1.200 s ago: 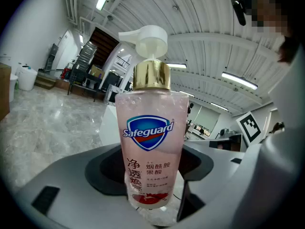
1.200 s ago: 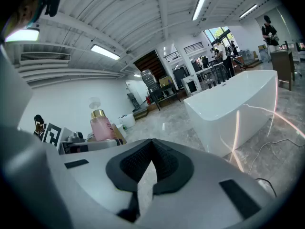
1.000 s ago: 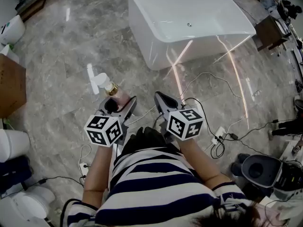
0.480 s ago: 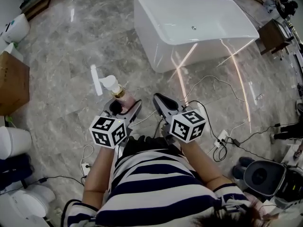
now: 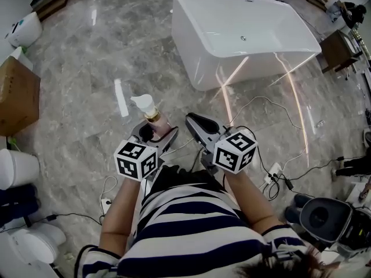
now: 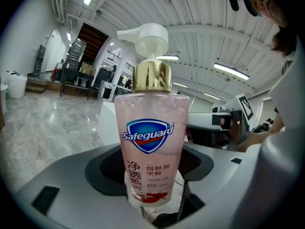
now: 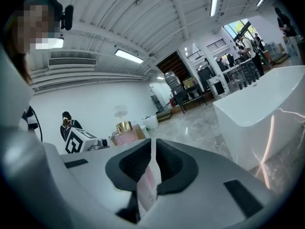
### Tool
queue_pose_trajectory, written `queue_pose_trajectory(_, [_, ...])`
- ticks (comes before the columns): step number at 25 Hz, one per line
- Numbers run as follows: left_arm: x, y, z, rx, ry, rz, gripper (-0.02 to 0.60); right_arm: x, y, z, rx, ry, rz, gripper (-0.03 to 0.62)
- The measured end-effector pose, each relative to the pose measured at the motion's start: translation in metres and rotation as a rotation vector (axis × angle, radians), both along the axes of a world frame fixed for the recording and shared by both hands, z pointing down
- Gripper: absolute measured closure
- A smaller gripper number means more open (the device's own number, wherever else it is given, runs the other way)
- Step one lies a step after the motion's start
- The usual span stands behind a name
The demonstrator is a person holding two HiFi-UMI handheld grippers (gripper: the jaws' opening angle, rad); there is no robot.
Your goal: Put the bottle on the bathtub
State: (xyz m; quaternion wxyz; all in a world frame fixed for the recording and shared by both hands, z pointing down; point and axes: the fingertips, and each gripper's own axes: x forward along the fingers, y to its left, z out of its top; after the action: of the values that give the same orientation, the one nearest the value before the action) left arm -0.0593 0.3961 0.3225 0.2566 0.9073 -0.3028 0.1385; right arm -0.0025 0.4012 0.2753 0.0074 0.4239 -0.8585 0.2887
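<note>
Bottle (image 5: 157, 120) upright in head view, clamped by left gripper (image 5: 156, 131) above marble floor (image 5: 87, 68), well apart from bathtub (image 5: 194, 51). From left gripper view, gripped low on its pink body, gold collar and white pump on top. From right gripper view, right gripper (image 7: 153, 162) closed, empty.

Grey marble floor (image 5: 75, 68), loose cables (image 5: 264, 98), striplights (image 6: 231, 71)

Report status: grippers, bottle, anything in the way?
Left gripper shut on bottle, upright. Right gripper jaws together, empty. Bathtub ahead, bottle not yet on it. Cables on floor between.
</note>
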Motion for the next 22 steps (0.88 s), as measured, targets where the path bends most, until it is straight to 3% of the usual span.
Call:
queue_pose_trajectory(4, [-0.006,0.005,0.001,0.007,-0.012,0.029,0.27,-0.017,-0.005,-0.019,0.06,-0.011,-0.083,0.56])
queue_pose_trajectory(7, [-0.009,0.01,0.003,0.006,-0.017,0.051,0.27,-0.033,-0.006,-0.028,0.079,-0.013,-0.148,0.471])
queue_pose_trajectory(16, [-0.016,0.018,0.002,0.013,-0.039,0.133,0.27,-0.071,-0.008,-0.049,0.115,-0.06,-0.275,0.467])
queue_pose_trajectory(22, [-0.014,0.029,-0.001,0.019,-0.043,0.201,0.27,-0.093,0.002,-0.06,0.128,-0.073,-0.393,0.416])
